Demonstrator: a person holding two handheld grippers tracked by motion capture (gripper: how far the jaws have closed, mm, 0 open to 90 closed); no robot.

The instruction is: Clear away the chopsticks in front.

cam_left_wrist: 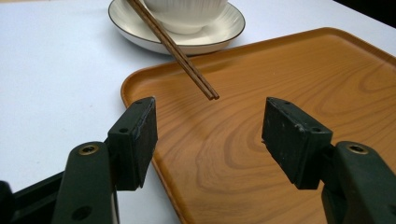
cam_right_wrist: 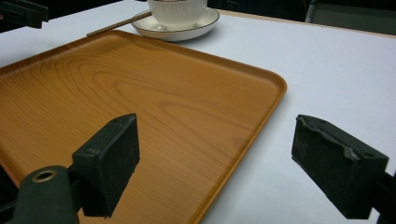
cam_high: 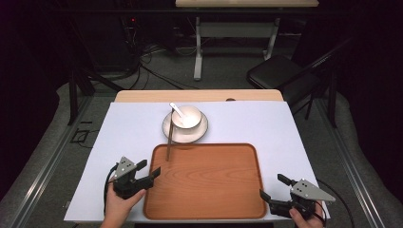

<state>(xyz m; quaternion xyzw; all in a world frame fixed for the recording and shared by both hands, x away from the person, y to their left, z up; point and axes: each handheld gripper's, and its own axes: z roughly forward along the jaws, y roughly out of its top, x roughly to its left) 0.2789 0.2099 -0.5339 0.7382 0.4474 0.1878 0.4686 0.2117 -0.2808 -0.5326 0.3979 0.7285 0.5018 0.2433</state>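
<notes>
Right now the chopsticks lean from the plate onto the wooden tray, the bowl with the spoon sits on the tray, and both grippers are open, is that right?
Not quite. The bowl with the spoon sits on the plate, behind the tray, not on it, as the high view shows. The chopsticks do lean from the plate onto the tray, and the left gripper and right gripper are both open.

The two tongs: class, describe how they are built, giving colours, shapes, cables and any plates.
The left tongs and right tongs are both black, each with two blocky rectangular pads on jointed arms fixed by brass-coloured rivets. A grey three-cornered plate sits on top of each, and a black cable trails from each. No sleeves are visible at the hands.
</notes>
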